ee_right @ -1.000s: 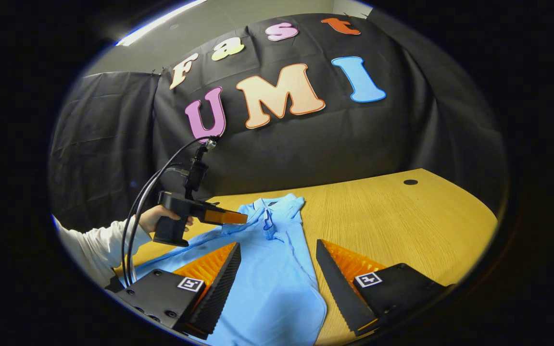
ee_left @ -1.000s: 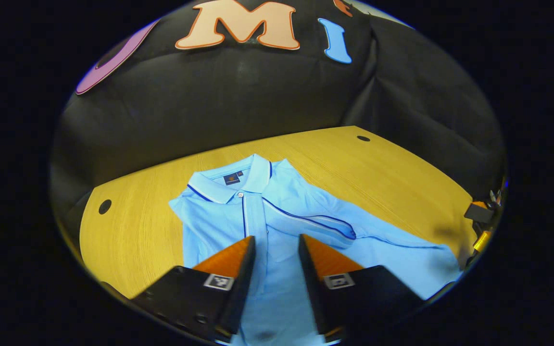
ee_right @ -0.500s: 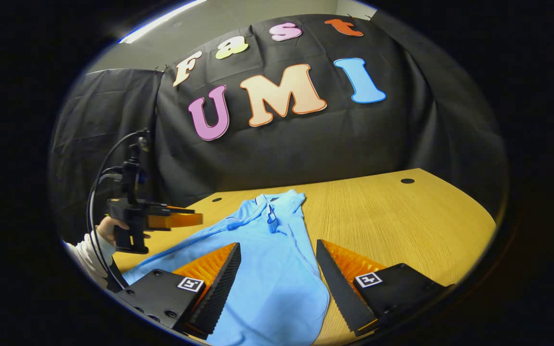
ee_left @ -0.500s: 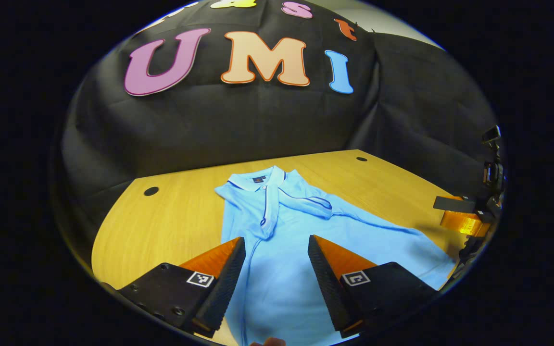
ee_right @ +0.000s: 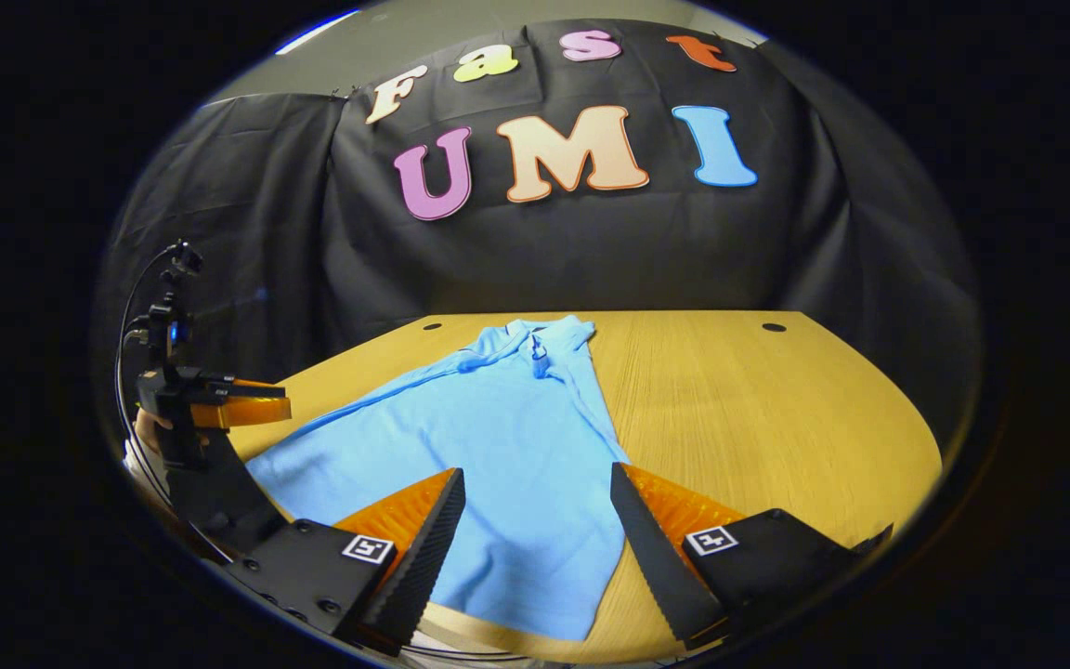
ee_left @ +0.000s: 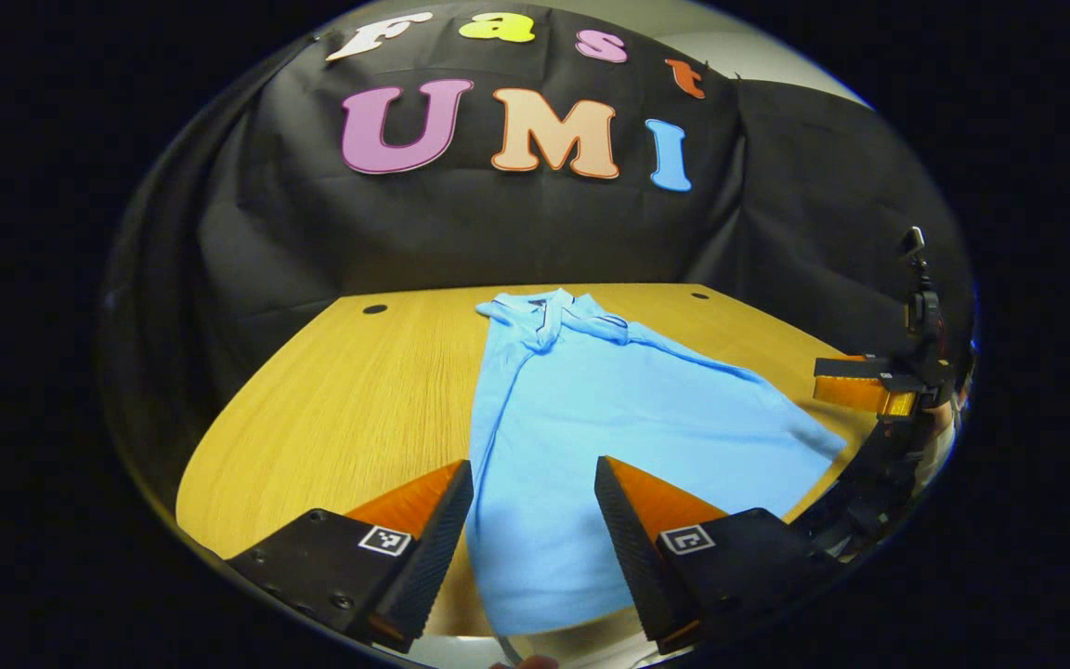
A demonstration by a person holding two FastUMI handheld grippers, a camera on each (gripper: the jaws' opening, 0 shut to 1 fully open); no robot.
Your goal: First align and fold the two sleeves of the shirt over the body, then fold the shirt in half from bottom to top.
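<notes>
— Where's the shirt [ee_left: 581,418]?

— Flat on the worktop [ee_left: 349,390], collar at the far end, sleeves seemingly folded in.

— Your fingers?

— Both pairs spread wide, empty, above its hem. Next I'd pinch the hem corners and carry them to the collar.

A light blue shirt [ee_left: 591,418] of soft, matt knit cloth lay beyond the fingers [ee_left: 632,530], which had ridged, saw-toothed inner faces. Under it, the desk [ee_right: 776,418] was smooth wood with fine straight grain and a slight sheen. Far behind hung a matt, creased cloth wall [ee_right: 591,251].
</notes>
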